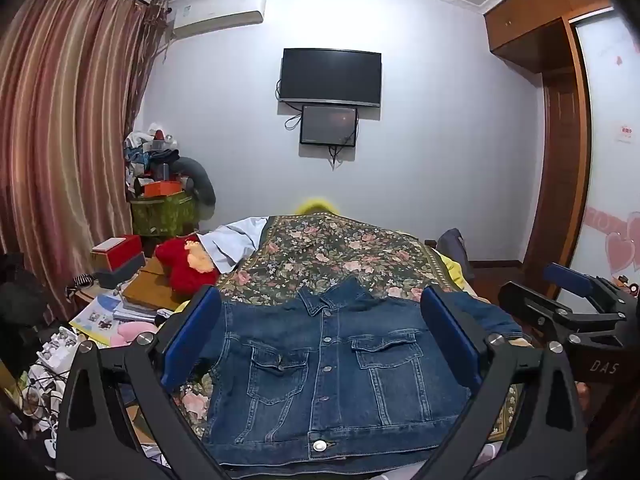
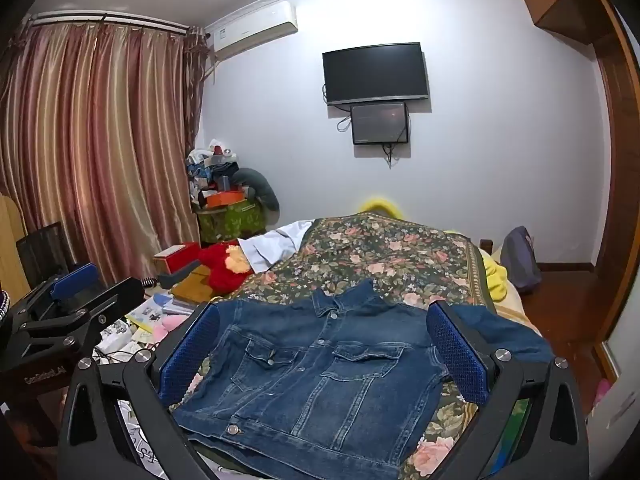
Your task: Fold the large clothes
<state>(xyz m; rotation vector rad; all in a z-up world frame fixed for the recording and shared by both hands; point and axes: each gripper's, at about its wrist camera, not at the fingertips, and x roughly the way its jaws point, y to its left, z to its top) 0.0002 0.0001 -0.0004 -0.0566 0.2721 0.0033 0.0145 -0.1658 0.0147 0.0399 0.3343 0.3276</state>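
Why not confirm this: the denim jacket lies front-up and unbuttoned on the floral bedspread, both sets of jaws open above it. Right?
Not quite: the denim jacket is buttoned shut down its front, as the left wrist view shows. It does lie front-up on the floral bedspread, with both sets of jaws open.

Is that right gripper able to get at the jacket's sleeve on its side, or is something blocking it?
Probably yes. The right gripper is open and empty above the jacket, and the sleeve lies uncovered on the bedspread just past its right finger. Nothing sits between them.
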